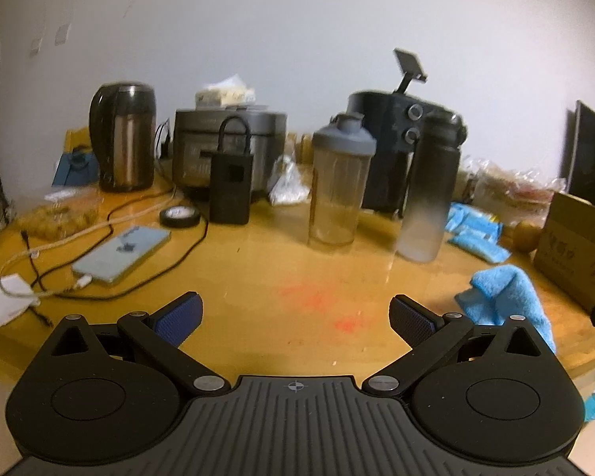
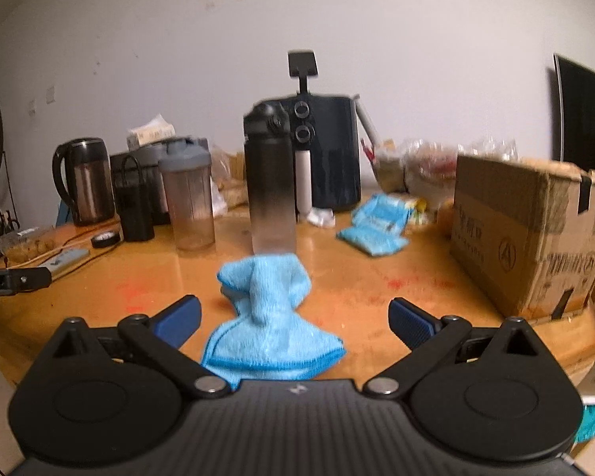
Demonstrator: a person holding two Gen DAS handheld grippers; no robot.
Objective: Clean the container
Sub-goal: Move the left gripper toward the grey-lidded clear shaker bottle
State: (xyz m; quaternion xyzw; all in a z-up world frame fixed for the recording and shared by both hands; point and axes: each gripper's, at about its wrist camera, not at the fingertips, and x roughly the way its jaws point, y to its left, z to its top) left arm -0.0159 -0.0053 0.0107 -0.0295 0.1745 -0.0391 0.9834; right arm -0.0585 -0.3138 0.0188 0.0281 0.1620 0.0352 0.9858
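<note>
Though blurred, both spread: left hand-held gripper [image 1: 295,315], right hand-held gripper [image 2: 293,317], blue cloth [image 2: 271,317] partly hidden.

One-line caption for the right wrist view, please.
Open right claw hovers over a crumpled blue cloth on the wooden table, facing a gradient black bottle and a clear shaker bottle.
</note>
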